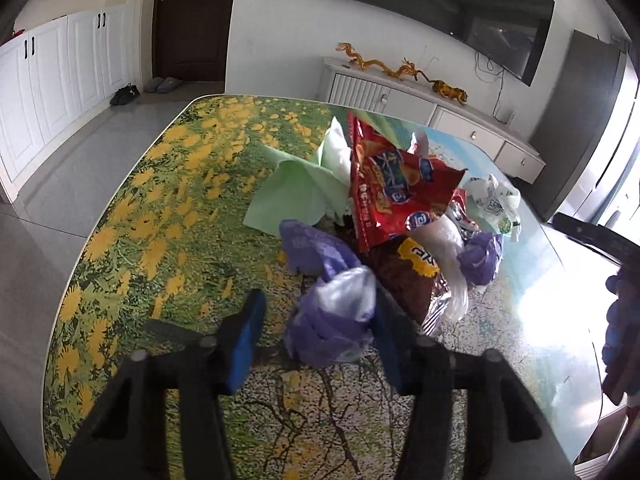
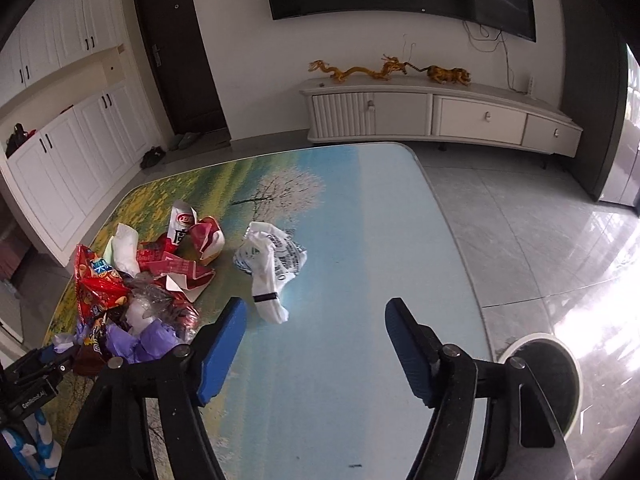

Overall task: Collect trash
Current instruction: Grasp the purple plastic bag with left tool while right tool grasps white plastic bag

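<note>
Item: trash pile, on the flower-print table [image 1: 168,184], heaped toward its middle.

Step in hand, as I judge it: first pickup.

My left tool [image 1: 320,312] sits around a crumpled purple-and-clear plastic bag [image 1: 332,320] at the near edge of the pile. The right blue pad touches the bag. The left pad stands clear of it with table showing between, so the tool is not yet clenched on anything.

My right tool [image 2: 316,320] hangs released over bare table, nothing between its pads. The nearest piece is a white printed plastic bag [image 2: 272,264], just ahead and lying apart from the heap.

Contents of the heap:
- red snack wrapper [image 1: 396,184], glossy, standing up
- pale green tissue sheet [image 1: 296,192], creased
- brown wrapper with a yellow label [image 1: 412,276]
- torn red-and-white carton pieces [image 2: 188,252]

Next move, my estimate: squeeze the left pads onto the purple bag and lift it without dragging its neighbours. The likely drop point is the round bin [image 2: 552,376] on the floor beside the table.
</note>
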